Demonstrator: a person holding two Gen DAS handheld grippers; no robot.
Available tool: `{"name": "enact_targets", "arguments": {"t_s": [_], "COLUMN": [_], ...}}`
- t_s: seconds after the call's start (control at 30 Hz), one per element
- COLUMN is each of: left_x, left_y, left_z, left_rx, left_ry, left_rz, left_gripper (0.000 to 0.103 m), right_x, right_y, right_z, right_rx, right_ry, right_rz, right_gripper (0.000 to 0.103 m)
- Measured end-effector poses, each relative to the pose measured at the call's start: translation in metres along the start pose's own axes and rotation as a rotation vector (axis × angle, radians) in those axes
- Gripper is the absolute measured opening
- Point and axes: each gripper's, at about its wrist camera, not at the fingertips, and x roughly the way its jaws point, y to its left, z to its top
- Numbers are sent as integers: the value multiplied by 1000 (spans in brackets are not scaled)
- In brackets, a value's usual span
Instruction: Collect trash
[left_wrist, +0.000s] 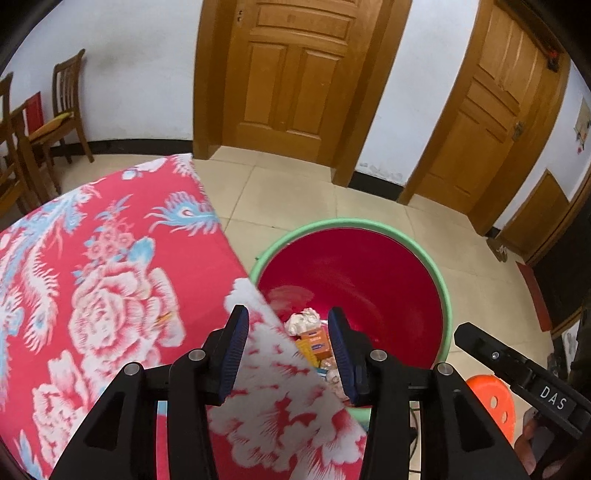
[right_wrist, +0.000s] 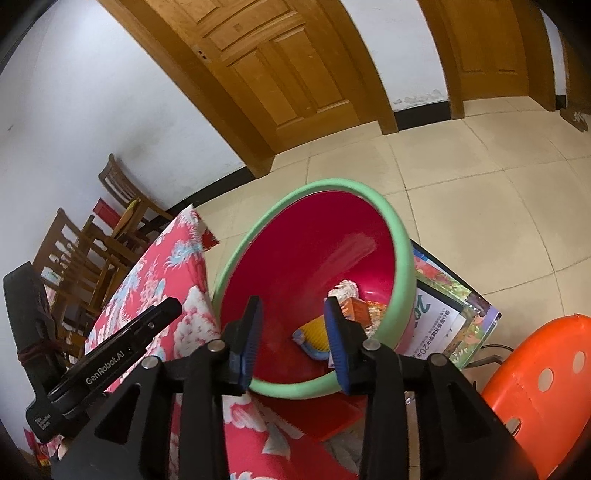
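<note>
Here, two pairs of black tongs with blue ribbed pads hover above a round basin (left_wrist: 436, 280) that is red inside with a pale green rim. The basin stands on the tiled floor (left_wrist: 424, 229), just beside a bench draped in a red cloth (left_wrist: 122, 266) printed with white roses and blue feathers; in the right wrist view its mouth tips toward the camera. The trash lies in a small heap at the bottom of the basin, on the side nearest the bench: a crumpled white paper ball (left_wrist: 304, 319), an orange carton (left_wrist: 314, 338) with a blue label too small to read, and a yellow-and-blue wrapper (right_wrist: 312, 336) lying roughly crosswise. The left tongs (left_wrist: 288, 349) are released, jaws apart with nothing between the pads, pointing steeply down over the bench edge and the heap. The right tongs (right_wrist: 293, 341) are likewise released and empty, aimed down into the basin. The side of the left tool, seen from the right wrist, reads "GenRobot.AI"; the right tool, seen from the left wrist, bears the letters "DAS". Beside the basin lies a printed sheet (right_wrist: 443, 321) with large green digits, upside down, and Chinese writing that cannot be made out. An orange plastic stool (right_wrist: 543, 380) stands near it. Wooden doors (left_wrist: 291, 74) and wooden chairs (left_wrist: 62, 110) line the white wall.
</note>
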Motion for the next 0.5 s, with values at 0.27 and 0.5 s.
{"name": "enact_targets", "arguments": {"t_s": [0.27,0.5], "left_x": [-39,-82], "left_y": [29,60], "left_z": [-11,-27], "left_rx": [-65,-132], "left_ry": [-36,-76], "left_rz": [43,117], "left_gripper": [52,60], "right_x": [-14,-30], "right_y": [31,64], "right_z": [-15,-28], "right_rx": [-66,-128], "right_ry": [2,-3], "right_rz": [46,76], "right_gripper": [58,71]}}
